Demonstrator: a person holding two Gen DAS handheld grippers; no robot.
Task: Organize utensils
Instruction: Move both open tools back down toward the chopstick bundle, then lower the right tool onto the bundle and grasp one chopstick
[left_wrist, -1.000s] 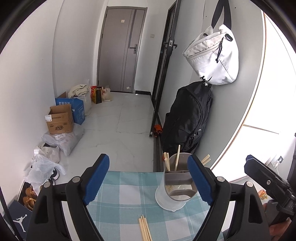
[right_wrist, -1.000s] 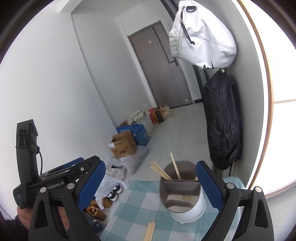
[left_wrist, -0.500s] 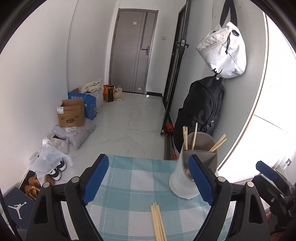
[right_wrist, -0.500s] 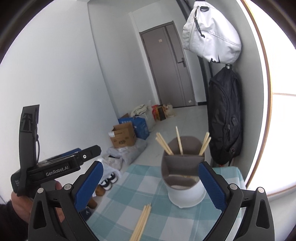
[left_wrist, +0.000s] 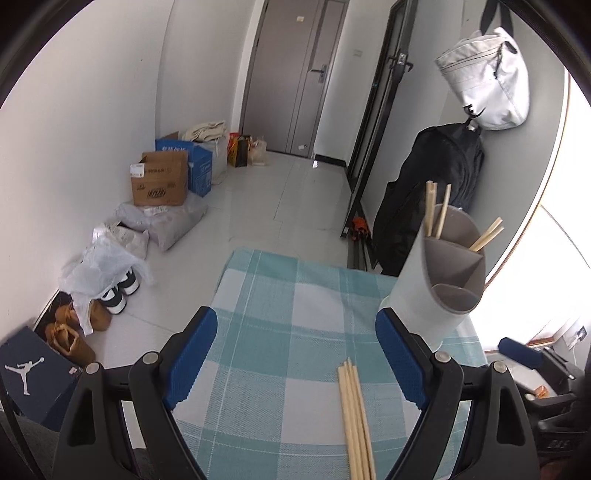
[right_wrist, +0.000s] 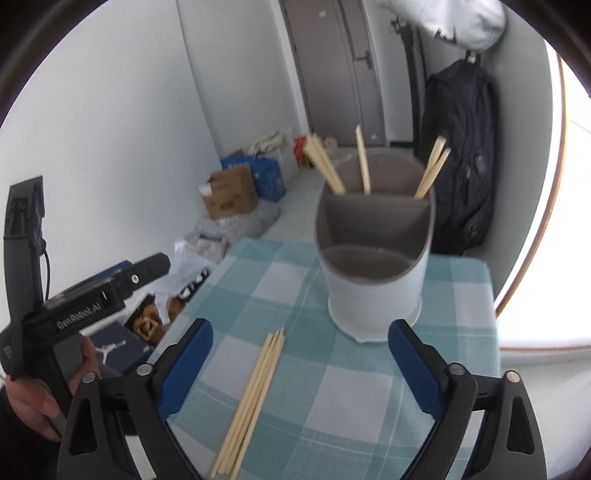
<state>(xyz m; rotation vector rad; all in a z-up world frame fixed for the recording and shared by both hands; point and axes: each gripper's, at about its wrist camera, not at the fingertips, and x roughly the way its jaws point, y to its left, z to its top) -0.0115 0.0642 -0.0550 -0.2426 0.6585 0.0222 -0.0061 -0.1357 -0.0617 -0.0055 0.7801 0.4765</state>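
Observation:
A bundle of loose wooden chopsticks (left_wrist: 355, 421) lies on the checked tablecloth (left_wrist: 280, 314); it also shows in the right wrist view (right_wrist: 251, 402). A white and grey utensil holder (right_wrist: 373, 266) stands behind it with several chopsticks upright in its back compartments; it also shows in the left wrist view (left_wrist: 436, 280). My left gripper (left_wrist: 295, 360) is open and empty above the cloth, left of the bundle. My right gripper (right_wrist: 301, 362) is open and empty above the bundle, in front of the holder. The left gripper also shows in the right wrist view (right_wrist: 92, 295).
The small table ends at the cloth's edges (right_wrist: 491, 295). On the floor to the left are cardboard boxes (left_wrist: 159, 184), bags and shoes (left_wrist: 118, 295). A black backpack (left_wrist: 424, 221) and a white bag (left_wrist: 487, 88) hang on the wall at the right.
Both grippers have tilted down and moved closer to the table. The chopstick bundle and the holder now show larger and lower in both views. Both stay open.

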